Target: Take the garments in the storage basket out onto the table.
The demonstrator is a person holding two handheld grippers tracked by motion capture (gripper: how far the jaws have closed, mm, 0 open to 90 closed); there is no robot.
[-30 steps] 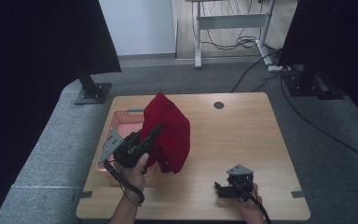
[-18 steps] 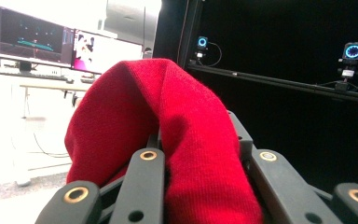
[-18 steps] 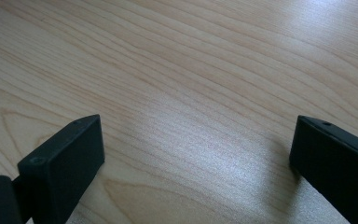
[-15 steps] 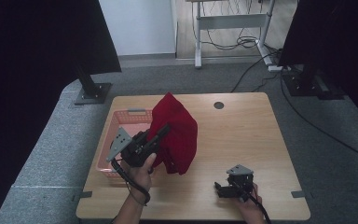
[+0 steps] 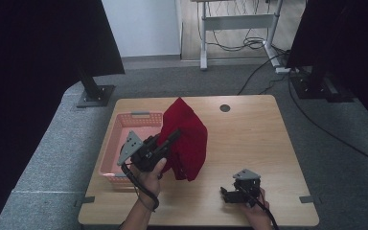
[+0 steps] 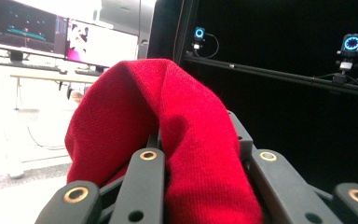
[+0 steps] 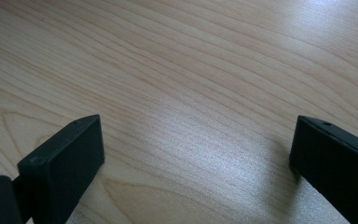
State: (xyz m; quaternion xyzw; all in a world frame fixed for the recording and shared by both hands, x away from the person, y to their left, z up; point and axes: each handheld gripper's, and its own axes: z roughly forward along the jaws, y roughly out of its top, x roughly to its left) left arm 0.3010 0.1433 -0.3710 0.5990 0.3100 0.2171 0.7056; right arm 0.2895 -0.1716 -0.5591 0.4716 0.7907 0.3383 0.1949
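We see first the room: a grey carpet floor all around, dark curtains at the left and at the far right, and a white desk frame with loose cables at the back wall. In the middle stands the wooden counter, light in colour, with rounded corners and a small round cable hole near its far edge. The right half of the counter is bare wood, so there is much open room there; the near edge is close to the person's forearms.

On the left part of the counter lies a pink plastic basket with open lattice walls, and its left side is close to the counter's left edge. Just beside it, over its right rim, hangs a red cloth. The left claw holds this cloth lifted above the counter; in the left gripper view the red knitted fabric is draped over the jaws and pinched between them, and it hides most of what is ahead. The cloth stands between this claw and the middle of the counter.

The right claw rests low near the front edge of the counter, well apart from the cloth. In the right gripper view its jaws are spread wide over bare wood, with nothing between them.
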